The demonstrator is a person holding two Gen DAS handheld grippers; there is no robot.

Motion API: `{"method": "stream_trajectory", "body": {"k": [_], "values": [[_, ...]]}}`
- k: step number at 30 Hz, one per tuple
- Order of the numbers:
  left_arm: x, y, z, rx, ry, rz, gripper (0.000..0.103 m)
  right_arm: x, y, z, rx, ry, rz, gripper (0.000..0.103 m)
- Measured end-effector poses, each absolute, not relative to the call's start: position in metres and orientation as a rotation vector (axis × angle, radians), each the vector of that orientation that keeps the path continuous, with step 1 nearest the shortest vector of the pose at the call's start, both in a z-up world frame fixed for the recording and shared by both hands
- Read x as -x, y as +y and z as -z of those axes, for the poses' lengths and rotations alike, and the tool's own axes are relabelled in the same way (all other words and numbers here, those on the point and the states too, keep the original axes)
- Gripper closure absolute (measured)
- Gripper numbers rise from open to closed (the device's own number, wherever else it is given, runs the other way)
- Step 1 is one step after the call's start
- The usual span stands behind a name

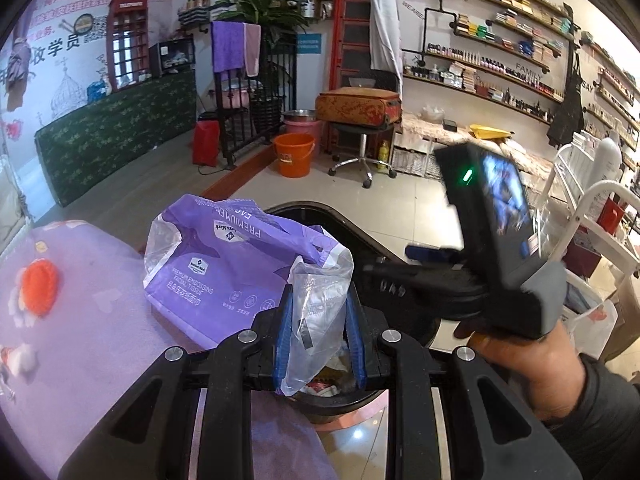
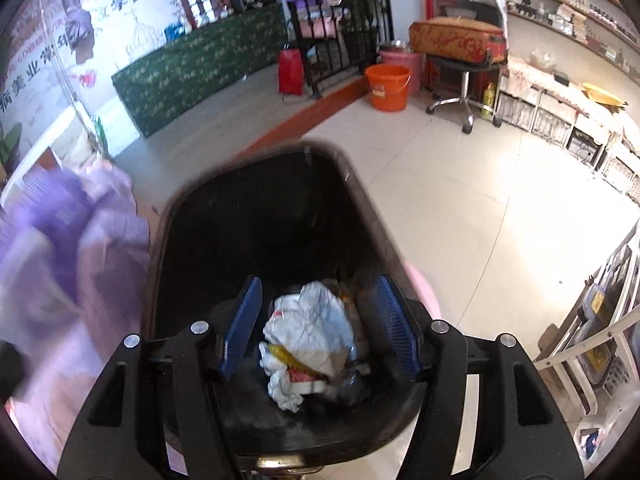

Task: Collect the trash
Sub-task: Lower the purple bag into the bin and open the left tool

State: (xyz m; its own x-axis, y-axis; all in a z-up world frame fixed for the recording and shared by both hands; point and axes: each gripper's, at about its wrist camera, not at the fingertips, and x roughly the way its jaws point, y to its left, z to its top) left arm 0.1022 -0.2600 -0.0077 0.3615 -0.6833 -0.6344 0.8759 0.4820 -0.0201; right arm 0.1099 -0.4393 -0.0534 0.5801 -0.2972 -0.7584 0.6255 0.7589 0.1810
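Two claws: the left claw (image 1: 320, 336) pinches a tissue wrapper (image 1: 240, 264), the right claw (image 2: 318, 324) gapes empty above the bin (image 2: 256, 216).

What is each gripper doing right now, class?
Left gripper: shut on the tissue bag.
Right gripper: open, empty, above the trash bin.

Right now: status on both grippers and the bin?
Left gripper shut on clear crumpled plastic bag, above black trash bin. Right gripper open, empty, over bin; crumpled white trash inside. Purple tissue pack beside the bin, not blocking.
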Motion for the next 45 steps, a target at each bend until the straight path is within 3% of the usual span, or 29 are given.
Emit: {"method": "stream_trajectory", "body": {"k": [4, 18, 24, 27, 29, 31, 34, 45], "values": [[-0.102, -0.276, 0.022, -0.403, 0.639, 1.075, 0.079, -0.097, -0.448, 0.034, -0.458, 0.721, 0.605, 0.031], [-0.109, -0.311, 0.054, -0.476, 0.769, 1.179, 0.078, -0.069, -0.466, 0.011, -0.498, 0.648, 0.68, 0.031], [-0.11, -0.317, 0.066, -0.508, 0.832, 1.212, 0.072, -0.067, -0.468, 0.01, -0.497, 0.646, 0.685, 0.031], [-0.109, -0.32, 0.07, -0.526, 0.852, 1.224, 0.055, -0.066, -0.467, 0.012, -0.498, 0.647, 0.686, 0.031], [-0.109, -0.318, 0.069, -0.514, 0.833, 1.215, 0.026, -0.066, -0.468, 0.013, -0.498, 0.648, 0.687, 0.031], [-0.109, -0.313, 0.065, -0.485, 0.797, 1.199, 0.014, -0.066, -0.468, 0.014, -0.5, 0.65, 0.687, 0.03], [-0.109, -0.308, 0.06, -0.451, 0.784, 1.197, 0.009, -0.063, -0.47, 0.016, -0.509, 0.642, 0.689, 0.022], [-0.111, -0.275, 0.046, -0.406, 0.753, 1.108, 0.006, -0.073, -0.458, 0.012, -0.504, 0.635, 0.64, 0.016]]}}
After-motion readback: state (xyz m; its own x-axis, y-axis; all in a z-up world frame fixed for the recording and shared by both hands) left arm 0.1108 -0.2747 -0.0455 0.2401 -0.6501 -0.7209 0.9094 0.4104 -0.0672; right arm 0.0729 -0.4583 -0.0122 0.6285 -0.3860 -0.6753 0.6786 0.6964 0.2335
